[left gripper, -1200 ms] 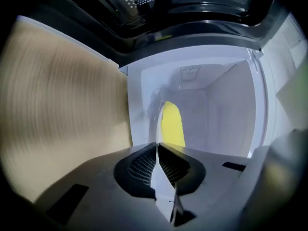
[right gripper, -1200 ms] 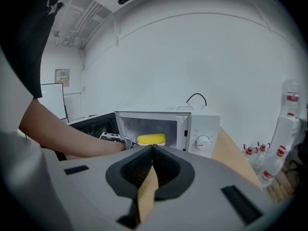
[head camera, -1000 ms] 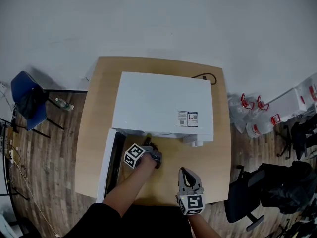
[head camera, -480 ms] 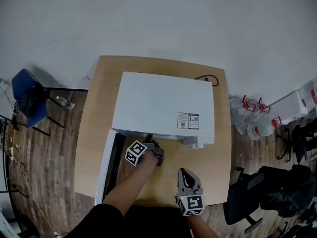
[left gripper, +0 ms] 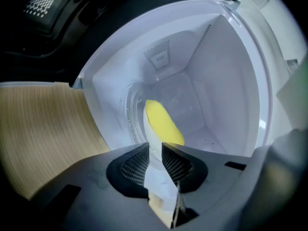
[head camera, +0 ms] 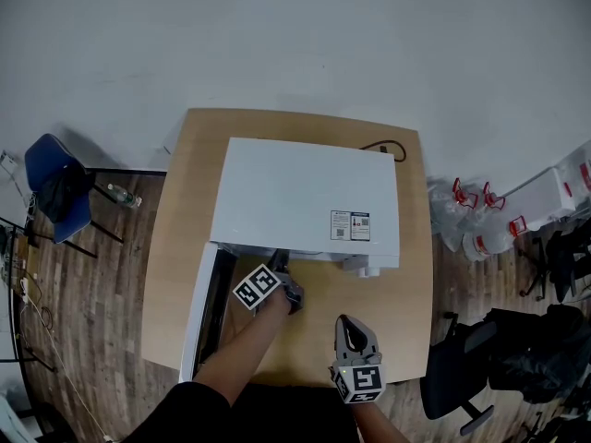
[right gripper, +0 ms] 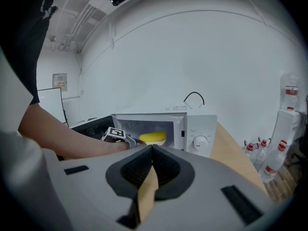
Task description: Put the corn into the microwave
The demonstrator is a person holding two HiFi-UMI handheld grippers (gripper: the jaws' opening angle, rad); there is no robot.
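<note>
Now, your left gripper (head camera: 288, 292) is right in the mouth of the microwave (head camera: 305, 187), and the corn (left gripper: 164, 124) lies dead ahead of it, inside the cavity. Its long axis runs straight away from the jaws, along the line the gripper points. The yellow body reaches out over the glass turntable (left gripper: 131, 110), and the pale near end sits back in the slot between the pads.

Those jaws are opening as we speak, but the gap is narrow. The pale end fills it from pad to pad, so I'd judge contact isn't quite broken. The corn looks to be resting on the turntable, though the gripper body hides its near underside.

The right gripper view shows it too, a yellow shape low in the open cavity. Your right gripper (head camera: 351, 326) hangs well apart, out over the table (head camera: 175, 247) in front of the microwave, jaws closed together on nothing. So the left is the nearer hand by far.

What matters next, I reckon, is that once the pads clear, you back out along that same axis. That way you don't drag the corn toward the door (head camera: 198, 303).
</note>
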